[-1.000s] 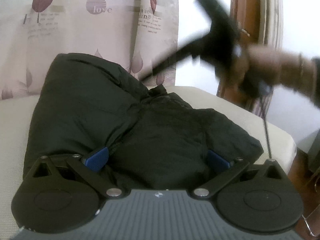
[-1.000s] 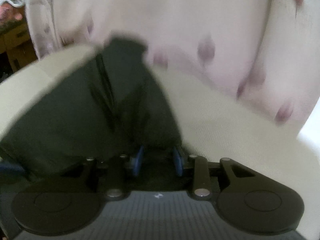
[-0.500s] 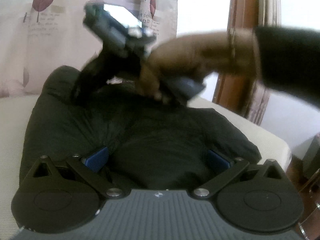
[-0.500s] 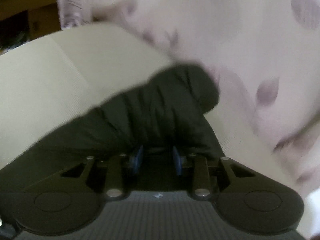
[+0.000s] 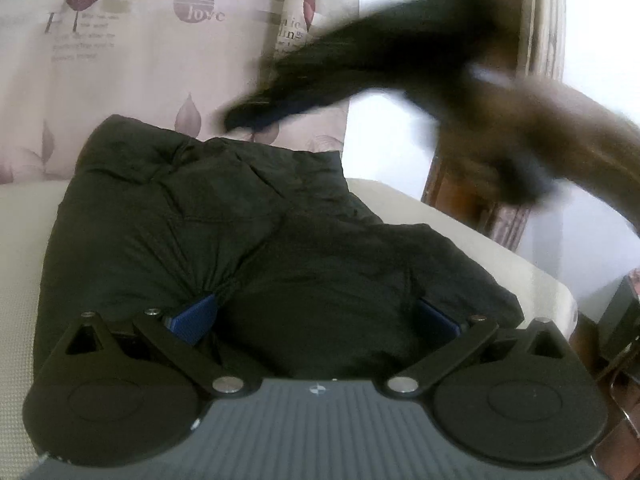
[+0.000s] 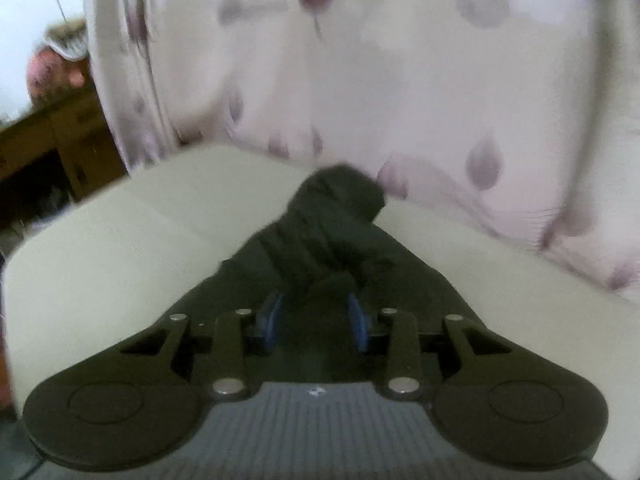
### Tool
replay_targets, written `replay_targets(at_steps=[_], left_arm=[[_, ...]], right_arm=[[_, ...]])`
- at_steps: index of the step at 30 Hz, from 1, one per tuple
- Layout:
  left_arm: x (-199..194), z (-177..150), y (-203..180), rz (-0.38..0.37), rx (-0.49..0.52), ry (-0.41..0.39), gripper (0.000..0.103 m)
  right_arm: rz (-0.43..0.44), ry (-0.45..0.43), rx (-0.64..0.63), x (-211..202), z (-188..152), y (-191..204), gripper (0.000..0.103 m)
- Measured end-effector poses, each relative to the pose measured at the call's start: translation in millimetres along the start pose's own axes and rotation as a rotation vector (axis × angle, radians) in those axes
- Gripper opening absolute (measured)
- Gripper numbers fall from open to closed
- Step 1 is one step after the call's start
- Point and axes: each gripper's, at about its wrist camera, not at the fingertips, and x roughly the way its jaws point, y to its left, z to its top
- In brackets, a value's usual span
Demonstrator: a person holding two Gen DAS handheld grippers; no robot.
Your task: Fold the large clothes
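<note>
Left tongs spread wide over near edge of dark jacket, right tongs pinched on its sleeve, which runs lengthwise straight ahead twd curtain, so right is nearer.

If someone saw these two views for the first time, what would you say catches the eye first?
First, the bulky dark jacket heaped on the cream cushion, filling the middle of the left wrist view, with the left gripper spread wide against its near edge. Next, the blurred right gripper and hand sweeping across the upper right. Behind hangs a pale curtain printed with purple leaves.
</note>
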Motion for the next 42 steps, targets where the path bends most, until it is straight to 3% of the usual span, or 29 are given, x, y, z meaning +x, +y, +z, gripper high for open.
replay_targets(at_steps=[2, 5, 8, 15, 21, 23, 26, 29, 31, 37, 39, 41, 42], left_arm=[[0.7, -1.1, -1.7, 0.005, 0.009, -0.002, 0.103], [-1.4, -4.6, -2.8, 0.009, 0.009, -0.012, 0.103], [-2.5, -7.8, -7.2, 0.015, 0.017, -0.014, 0.103], [1.1, -12.4, -8.2, 0.025, 0.058, -0.006, 0.103], [-10.6, -7.0, -8.8, 0.021, 0.048, -0.013, 0.103], [-29.4, 0.1, -3.9, 0.052, 0.009, -0.061, 0.103], [-56.4, 4.8, 7.7, 0.082, -0.022, -0.122, 0.103], [-65.8, 1.8, 12.1, 0.179, 0.014, -0.102, 0.103], [-66.0, -4.8, 18.0, 0.204, -0.008, -0.08, 0.103], [-54.3, -24.0, 38.8, 0.234, -0.135, 0.03, 0.103], [-52.8, -25.8, 44.2, 0.228, -0.16, 0.055, 0.103], [-49.2, -27.6, 46.7, 0.234, -0.166, 0.081, 0.103], [-48.4, -28.6, 48.6, 0.234, -0.181, 0.089, 0.103]], right_arm=[[-0.029, -0.012, -0.016, -33.8, -34.1, 10.6, 0.035], [-0.082, 0.033, -0.052, -51.2, -78.0, 24.3, 0.035], [-0.153, 0.095, -0.089, -47.0, -116.4, 30.2, 0.034], [-0.147, 0.021, 0.047, -15.5, -159.4, 11.2, 0.034], [-0.085, -0.039, 0.15, -27.9, -162.2, -8.5, 0.035], [-0.108, -0.093, 0.21, -56.7, -162.5, -8.8, 0.04], [-0.128, -0.14, 0.191, -85.9, -162.1, 0.1, 0.046], [-0.168, -0.109, 0.101, -89.2, -168.1, 23.6, 0.047], [-0.216, -0.065, 0.068, -83.9, -176.3, 32.1, 0.047], [-0.218, -0.04, 0.173, -64.2, -194.4, 26.8, 0.051], [-0.215, -0.028, 0.202, -57.6, -196.5, 21.7, 0.055], [-0.23, 0.004, 0.236, -51.5, -198.8, 13.1, 0.078], [-0.213, 0.006, 0.29, -50.1, -202.4, 4.1, 0.082]])
